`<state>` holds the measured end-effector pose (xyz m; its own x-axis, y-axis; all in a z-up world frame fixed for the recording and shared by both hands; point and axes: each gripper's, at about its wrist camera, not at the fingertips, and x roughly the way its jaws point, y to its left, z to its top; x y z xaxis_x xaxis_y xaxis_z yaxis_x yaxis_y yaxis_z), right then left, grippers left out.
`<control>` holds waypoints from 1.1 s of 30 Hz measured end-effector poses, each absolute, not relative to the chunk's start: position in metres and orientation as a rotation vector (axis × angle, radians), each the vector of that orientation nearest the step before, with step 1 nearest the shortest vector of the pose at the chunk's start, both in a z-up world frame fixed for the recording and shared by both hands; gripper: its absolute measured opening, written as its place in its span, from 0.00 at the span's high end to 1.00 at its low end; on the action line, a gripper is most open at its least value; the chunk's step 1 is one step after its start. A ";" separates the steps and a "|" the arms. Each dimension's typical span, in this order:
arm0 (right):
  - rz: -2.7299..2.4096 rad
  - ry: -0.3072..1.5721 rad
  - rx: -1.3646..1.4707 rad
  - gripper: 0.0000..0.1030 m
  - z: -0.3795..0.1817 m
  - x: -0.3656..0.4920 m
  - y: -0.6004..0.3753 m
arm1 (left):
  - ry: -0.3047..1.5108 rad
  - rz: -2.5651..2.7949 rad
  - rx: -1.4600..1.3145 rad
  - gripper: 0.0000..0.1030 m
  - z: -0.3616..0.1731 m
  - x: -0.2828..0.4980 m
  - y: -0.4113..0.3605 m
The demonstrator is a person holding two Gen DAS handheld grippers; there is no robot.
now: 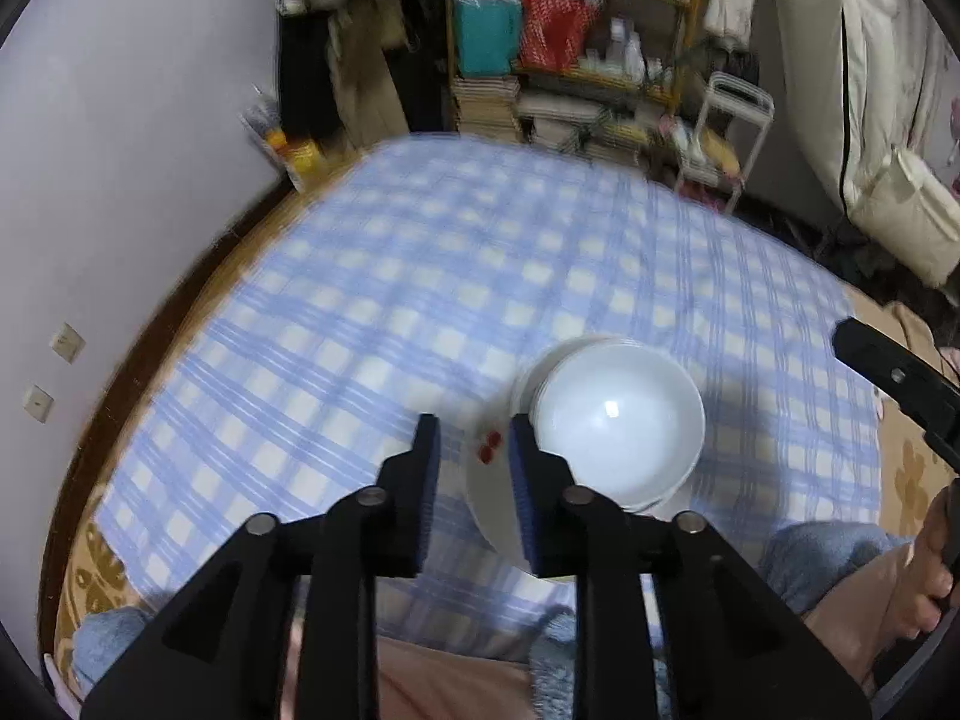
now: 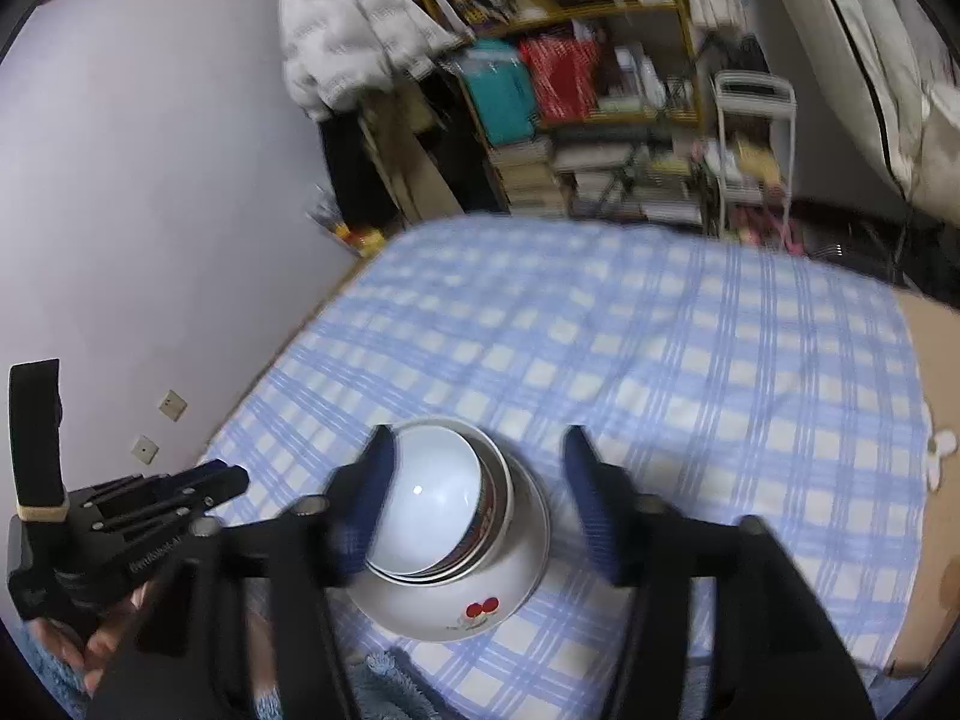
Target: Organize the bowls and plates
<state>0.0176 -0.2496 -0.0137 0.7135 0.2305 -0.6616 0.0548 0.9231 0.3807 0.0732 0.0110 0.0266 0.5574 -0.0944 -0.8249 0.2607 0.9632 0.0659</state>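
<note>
White glazed bowls (image 2: pixel 447 531) sit nested in one stack on the blue-checked cloth (image 2: pixel 690 372), smallest on top. My left gripper (image 1: pixel 471 480) is partly spread, my right gripper (image 2: pixel 477 498) wide; neither holds anything. Stacking looks finished; no loose dishes visible.

We can make out faint white lettering on the left gripper (image 2: pixel 129 531) body, too blurred to read. The print on the shelf (image 2: pixel 588 12) boxes is likewise illegible to us.
</note>
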 end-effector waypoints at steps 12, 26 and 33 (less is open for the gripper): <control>0.019 0.534 0.230 0.00 -0.001 -0.034 -0.229 | 0.659 -0.152 0.205 0.14 0.052 0.018 0.030; -0.012 0.555 0.221 0.00 -0.019 -0.036 -0.228 | 0.605 -0.120 0.236 0.14 0.044 0.013 0.022; -0.023 0.582 0.207 0.00 -0.028 -0.032 -0.228 | 0.618 -0.138 0.257 0.14 0.037 0.014 0.014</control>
